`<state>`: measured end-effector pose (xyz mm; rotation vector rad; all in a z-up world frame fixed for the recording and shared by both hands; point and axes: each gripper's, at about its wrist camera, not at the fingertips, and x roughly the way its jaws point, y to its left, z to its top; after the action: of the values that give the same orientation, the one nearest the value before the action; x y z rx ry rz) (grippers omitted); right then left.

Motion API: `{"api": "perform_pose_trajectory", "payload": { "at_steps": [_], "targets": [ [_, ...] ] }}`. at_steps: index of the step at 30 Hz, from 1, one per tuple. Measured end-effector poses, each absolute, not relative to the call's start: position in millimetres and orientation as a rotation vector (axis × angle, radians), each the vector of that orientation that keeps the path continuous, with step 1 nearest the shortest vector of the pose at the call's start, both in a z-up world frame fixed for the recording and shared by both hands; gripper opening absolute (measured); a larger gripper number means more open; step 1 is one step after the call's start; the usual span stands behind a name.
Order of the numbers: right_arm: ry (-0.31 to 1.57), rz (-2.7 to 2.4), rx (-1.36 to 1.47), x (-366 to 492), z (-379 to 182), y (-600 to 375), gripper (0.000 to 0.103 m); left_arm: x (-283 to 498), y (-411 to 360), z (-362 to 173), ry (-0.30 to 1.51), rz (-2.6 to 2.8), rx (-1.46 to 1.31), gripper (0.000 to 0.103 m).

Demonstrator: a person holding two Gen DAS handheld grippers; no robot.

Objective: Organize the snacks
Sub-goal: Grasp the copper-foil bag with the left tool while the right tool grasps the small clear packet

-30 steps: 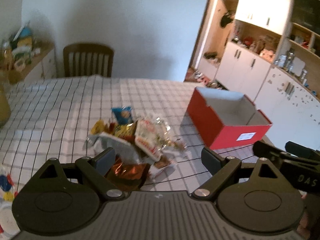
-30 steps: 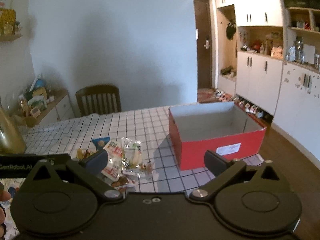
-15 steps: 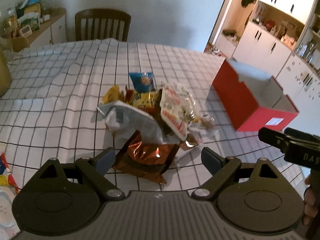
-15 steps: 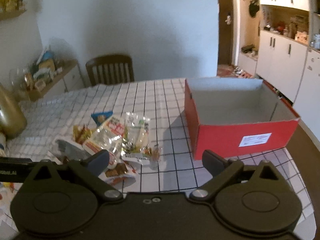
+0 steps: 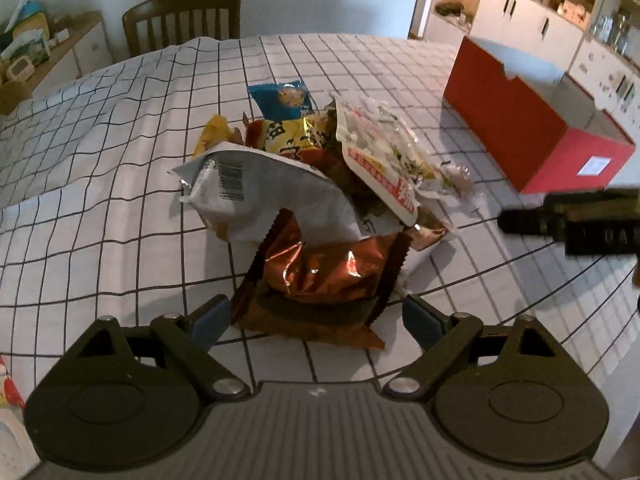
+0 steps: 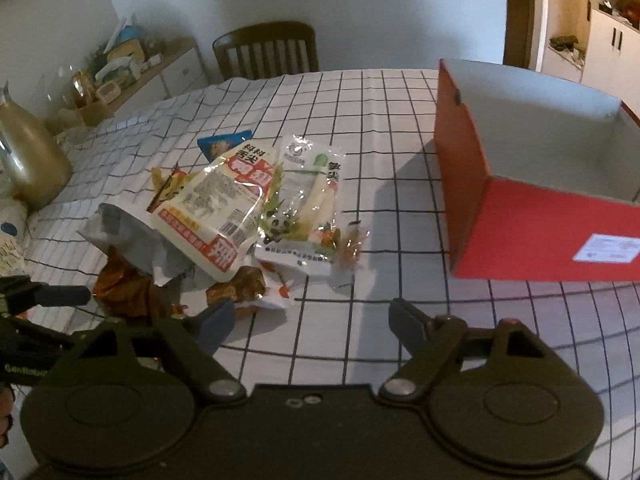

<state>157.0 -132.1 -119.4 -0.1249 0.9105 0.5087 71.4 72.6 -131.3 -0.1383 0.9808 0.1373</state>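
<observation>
A pile of snack packets lies on the checked tablecloth [image 5: 120, 184]. Nearest me is a copper foil packet [image 5: 320, 276], with a white packet [image 5: 256, 192], a clear red-and-white packet [image 5: 384, 160] and a blue packet [image 5: 282, 98] behind it. My left gripper [image 5: 316, 320] is open, its fingers on either side of the copper packet's near end. My right gripper [image 6: 310, 318] is open and empty, just in front of the pile's right side, near a clear packet with a panda print [image 6: 306, 208]. An open, empty red box [image 6: 532, 184] stands to the right; it also shows in the left wrist view [image 5: 532, 120].
A wooden chair [image 5: 182, 18] stands at the table's far edge. A sideboard with clutter [image 6: 132, 68] is at the back left. A gold jug [image 6: 28, 160] stands at the table's left. White cabinets [image 5: 532, 12] line the right wall.
Both grippers have moved forward and down toward the pile. The left gripper's fingers now flank the copper packet. Both stay open.
</observation>
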Motion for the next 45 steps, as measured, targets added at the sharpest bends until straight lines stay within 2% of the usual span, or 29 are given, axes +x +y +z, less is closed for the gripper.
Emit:
{"api": "perform_pose_trajectory", "payload": {
  "at_steps": [5,8,10,12,21,26,29,30,33,39,45],
  "targets": [
    [0.877,0.461,-0.126,184,-118,-129,0.079,80,71,-135,0.981,0.14,-0.105,0.093],
    [0.883,0.449,-0.143,198,-127,-124,0.069,83,71,-138,0.982,0.142,-0.106,0.093],
    [0.895,0.433,-0.15,205,-134,-121,0.058,84,70,-140,0.978,0.148,-0.092,0.093],
    [0.906,0.424,-0.148,211,-141,-121,0.051,85,70,-142,0.973,0.153,-0.085,0.093],
    [0.932,0.423,-0.136,217,-153,-115,0.033,86,68,-144,0.949,0.148,-0.077,0.093],
    [0.937,0.429,-0.161,216,-157,-110,0.03,85,71,-142,0.939,0.155,-0.091,0.087],
    [0.935,0.419,-0.18,214,-159,-108,0.024,83,74,-141,0.941,0.159,-0.111,0.08],
    [0.941,0.417,-0.181,215,-161,-108,0.02,83,74,-140,0.941,0.159,-0.115,0.078],
    [0.936,0.415,-0.18,214,-162,-108,0.018,82,75,-138,0.942,0.15,-0.126,0.067],
    [0.925,0.41,-0.172,209,-156,-111,0.016,81,77,-136,0.954,0.163,-0.151,0.06],
    [0.906,0.406,-0.152,195,-141,-118,0.016,75,73,-126,0.933,0.143,-0.159,0.06]
  ]
}}
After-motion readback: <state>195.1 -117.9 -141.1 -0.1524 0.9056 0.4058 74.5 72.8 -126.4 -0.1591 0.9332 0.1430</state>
